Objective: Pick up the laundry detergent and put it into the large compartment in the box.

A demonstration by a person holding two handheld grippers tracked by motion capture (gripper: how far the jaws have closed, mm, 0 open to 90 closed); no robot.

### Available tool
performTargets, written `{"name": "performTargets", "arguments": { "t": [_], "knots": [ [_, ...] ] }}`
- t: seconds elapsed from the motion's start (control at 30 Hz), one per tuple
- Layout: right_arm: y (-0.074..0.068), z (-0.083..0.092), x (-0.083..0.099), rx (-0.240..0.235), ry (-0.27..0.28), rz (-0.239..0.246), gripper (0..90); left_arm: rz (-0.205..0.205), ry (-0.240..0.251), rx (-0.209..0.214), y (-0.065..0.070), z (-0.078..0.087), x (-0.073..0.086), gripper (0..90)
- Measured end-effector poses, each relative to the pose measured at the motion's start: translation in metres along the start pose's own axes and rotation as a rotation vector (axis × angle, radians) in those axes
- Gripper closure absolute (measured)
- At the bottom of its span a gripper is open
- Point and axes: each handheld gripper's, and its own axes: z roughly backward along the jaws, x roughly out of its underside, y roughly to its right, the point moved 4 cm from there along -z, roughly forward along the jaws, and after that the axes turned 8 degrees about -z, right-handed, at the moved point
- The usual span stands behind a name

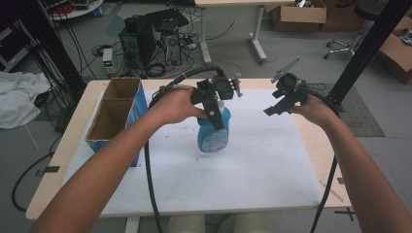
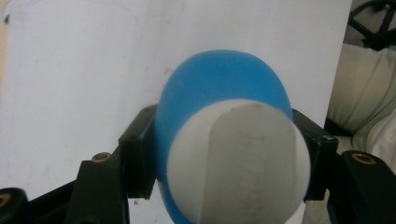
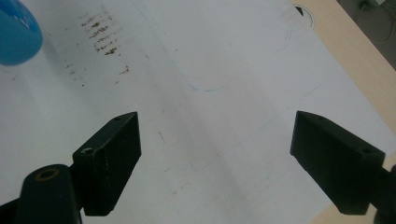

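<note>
Left gripper (image 1: 217, 112) clamped from above on the white neck of the upright blue bottle (image 1: 213, 135), mid-mat (image 1: 252, 170), perhaps just lifted clear. Open box (image 1: 115, 116) close to the left, nothing between. Right gripper (image 1: 281, 106) spread apart, idle, well right of bottle.

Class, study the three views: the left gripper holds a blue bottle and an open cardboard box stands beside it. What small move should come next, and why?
Probably carry the blue bottle a little toward the cardboard box. The left gripper is clamped on the bottle just below its white cap, its base looks clear of the white sheet, and the box's compartments are open at the top. The right gripper hangs open, holding nothing.
</note>
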Motion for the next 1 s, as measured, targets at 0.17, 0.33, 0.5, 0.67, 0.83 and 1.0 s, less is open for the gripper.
{"name": "performTargets", "arguments": {
  "t": [0.17, 0.33, 0.5, 0.67, 0.83, 1.0],
  "knots": [
    [-0.001, 0.0, 0.0, -0.002, -0.001, 0.004, 16.1, 0.065, -0.019, -0.047, -0.006, 0.032, 0.0, 37.9],
    [-0.004, 0.0, -0.002, -0.004, 0.001, 0.006, 16.1, 0.134, -0.032, -0.088, -0.013, 0.055, 0.002, 37.9],
    [-0.006, 0.0, -0.003, -0.006, 0.002, 0.014, 16.2, 0.209, -0.038, -0.123, -0.019, 0.074, 0.008, 37.9],
    [-0.007, 0.001, -0.003, -0.006, 0.005, 0.015, 16.3, 0.275, -0.044, -0.155, -0.025, 0.091, 0.014, 37.9],
    [-0.008, 0.002, -0.003, -0.006, 0.005, 0.017, 16.3, 0.364, -0.047, -0.193, -0.029, 0.111, 0.024, 37.9],
    [-0.009, 0.001, -0.004, -0.009, 0.003, 0.023, 16.3, 0.44, -0.04, -0.226, -0.033, 0.126, 0.035, 38.0]
  ]
}}
